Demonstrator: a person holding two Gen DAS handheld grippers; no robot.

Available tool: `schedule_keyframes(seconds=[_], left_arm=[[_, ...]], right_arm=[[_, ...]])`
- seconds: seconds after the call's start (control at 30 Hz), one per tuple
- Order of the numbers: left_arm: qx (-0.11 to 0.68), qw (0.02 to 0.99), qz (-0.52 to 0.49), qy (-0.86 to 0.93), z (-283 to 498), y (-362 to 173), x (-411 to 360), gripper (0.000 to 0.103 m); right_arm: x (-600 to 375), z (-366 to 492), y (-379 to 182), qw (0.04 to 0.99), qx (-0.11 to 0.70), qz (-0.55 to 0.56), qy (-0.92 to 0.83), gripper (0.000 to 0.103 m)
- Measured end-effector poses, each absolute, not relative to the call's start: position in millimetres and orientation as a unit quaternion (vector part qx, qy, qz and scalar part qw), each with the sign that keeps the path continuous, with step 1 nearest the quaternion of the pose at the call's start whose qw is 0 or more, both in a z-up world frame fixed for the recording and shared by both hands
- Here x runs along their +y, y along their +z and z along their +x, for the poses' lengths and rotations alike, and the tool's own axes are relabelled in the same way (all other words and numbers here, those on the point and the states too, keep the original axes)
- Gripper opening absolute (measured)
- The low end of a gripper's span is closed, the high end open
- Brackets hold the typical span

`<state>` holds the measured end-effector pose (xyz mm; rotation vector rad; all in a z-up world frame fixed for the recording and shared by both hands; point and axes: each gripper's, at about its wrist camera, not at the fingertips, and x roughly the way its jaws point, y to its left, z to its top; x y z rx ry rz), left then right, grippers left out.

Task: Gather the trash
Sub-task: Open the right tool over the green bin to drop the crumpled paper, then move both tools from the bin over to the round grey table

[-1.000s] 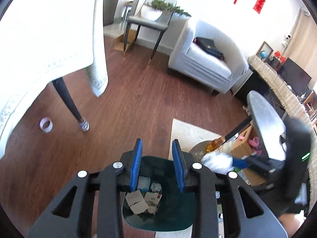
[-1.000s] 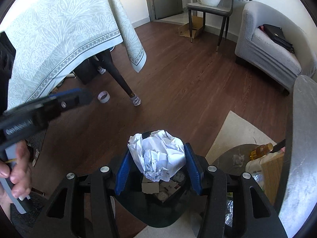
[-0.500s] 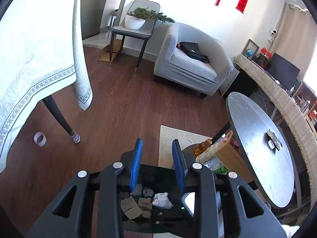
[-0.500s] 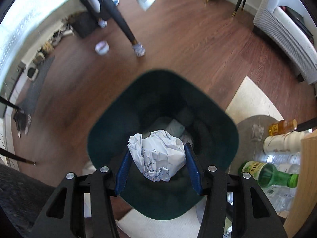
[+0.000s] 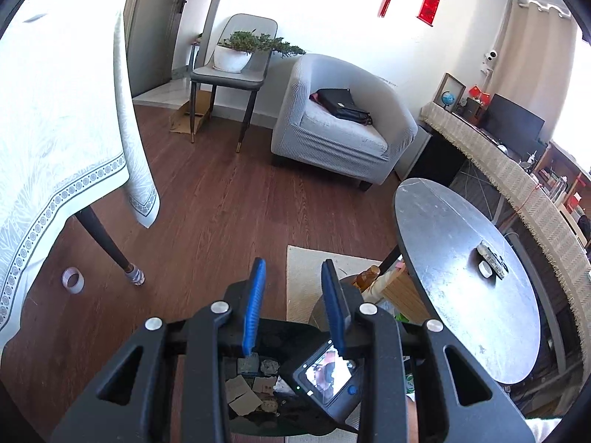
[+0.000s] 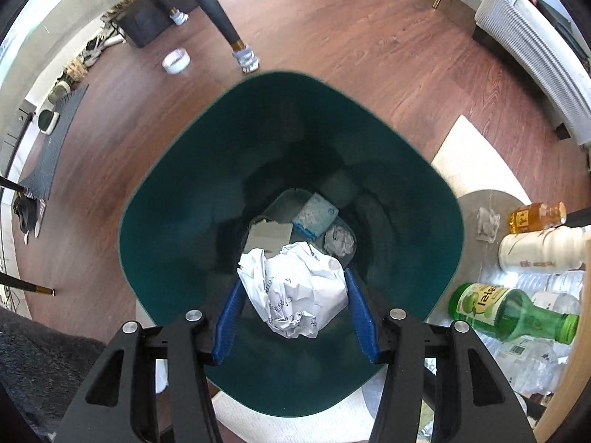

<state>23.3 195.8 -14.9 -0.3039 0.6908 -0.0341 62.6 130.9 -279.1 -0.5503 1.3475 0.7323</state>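
The right gripper [image 6: 293, 297] is pointing straight down into the mouth of a dark green plastic waste bin [image 6: 177, 199] that is standing on the brown wooden floor [image 6: 369, 37]. Its blue jaws are opening around a crumpled ball of white printed paper [image 6: 295, 289]; the ball is still sitting between them, touching the pads or just clear of them, which cannot be told. At the bottom of the bin are lying a flat piece of grey cardboard [image 6: 269, 234], a pale blue and white packet [image 6: 316, 216] and a smaller wad of white paper [image 6: 340, 240].

Around the bin: a roll of white tape [image 6: 176, 60] is lying on the floor beyond the far rim, near a black table leg with a sock-like cover on its foot [image 6: 245, 61]. To the right of the bin, on a round grey base, a green glass bottle [image 6: 513, 313] is lying on its side among clear crumpled plastic, with a white plastic bottle [image 6: 539, 251] and an amber bottle [image 6: 537, 217] beyond it. A cream rug [image 6: 476, 162] is lying partly under the bin and the base.

The left gripper [image 5: 293, 302] is hovering over the near rim of the bin, tilted downward; its blue jaws are standing partly spread with nothing between them. Ahead of it are showing a grey fabric armchair [image 5: 340, 129] with a black bag on the seat, a round grey side table [image 5: 461, 277] to the right, and a white patterned tablecloth [image 5: 55, 147] hanging at the left.
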Motion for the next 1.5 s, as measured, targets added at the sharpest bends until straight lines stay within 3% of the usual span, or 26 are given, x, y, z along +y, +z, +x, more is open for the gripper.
schedule_keyframes(seconds=[0.23, 0.47, 1.03, 1.4, 1.5], left_arm=[[0.330, 0.932, -0.150, -0.019, 23, -4, 192, 0.041], [0.316, 0.937, -0.148, -0.012, 22, 3, 189, 0.044], [0.262, 0.957, -0.123, 0.001, 7, 67, 171, 0.048], [0.271, 0.954, -0.085, -0.092, 43, 79, 95, 0.057], [0.275, 0.952, -0.084, -0.108, 59, 76, 76, 0.058]], right_arm=[[130, 55, -284, 0.684, 0.597, -0.262, 0.327, 0.067], [126, 56, -261, 0.698, 0.581, -0.242, 0.342, 0.067], [76, 59, -48, 0.818, 0.406, -0.148, 0.379, 0.066], [-78, 113, 24, 0.888, 0.360, -0.085, 0.272, 0.066], [-121, 130, 27, 0.894, 0.360, -0.062, 0.261, 0.076]])
